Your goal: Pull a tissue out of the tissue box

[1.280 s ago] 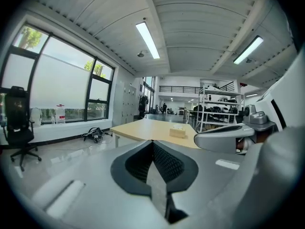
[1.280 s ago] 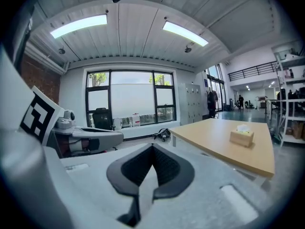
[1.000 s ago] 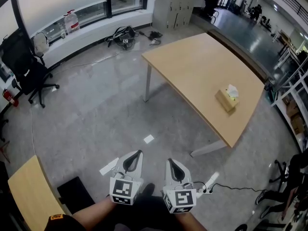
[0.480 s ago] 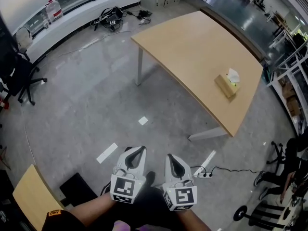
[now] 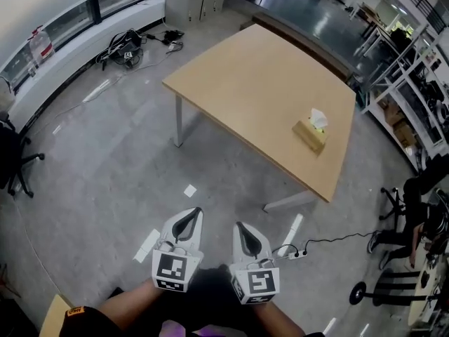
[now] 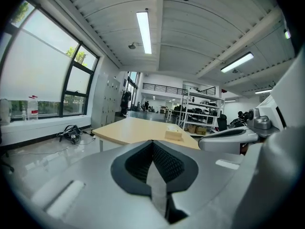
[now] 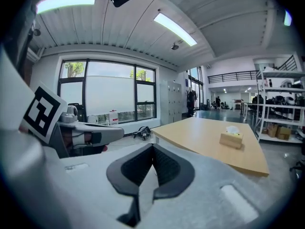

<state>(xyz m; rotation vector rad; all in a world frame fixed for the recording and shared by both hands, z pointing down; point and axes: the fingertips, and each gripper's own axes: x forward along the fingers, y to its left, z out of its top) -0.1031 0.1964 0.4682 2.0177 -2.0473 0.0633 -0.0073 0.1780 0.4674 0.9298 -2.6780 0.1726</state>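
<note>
White left gripper [image 5: 184, 226] and white right gripper [image 5: 247, 236], two total, side by side down low. Both clamped fully closed on nothing, probably just carried along with nothing in reach yet. One tan cardboard tissue box [image 5: 308, 135], one white tissue [image 5: 318, 117] poking up, well ahead and right of both, on one pale wooden table [image 5: 252, 83].

No legible text anywhere. The cubes [image 5: 173, 270] on my left tongs [image 5: 191, 216] and right tongs [image 5: 242, 229] carry only black-and-white square patterns. Orange print on the sleeve patch [image 5: 72, 312]: too small to read. On the tissue box [image 5: 309, 133], nothing readable.
</note>
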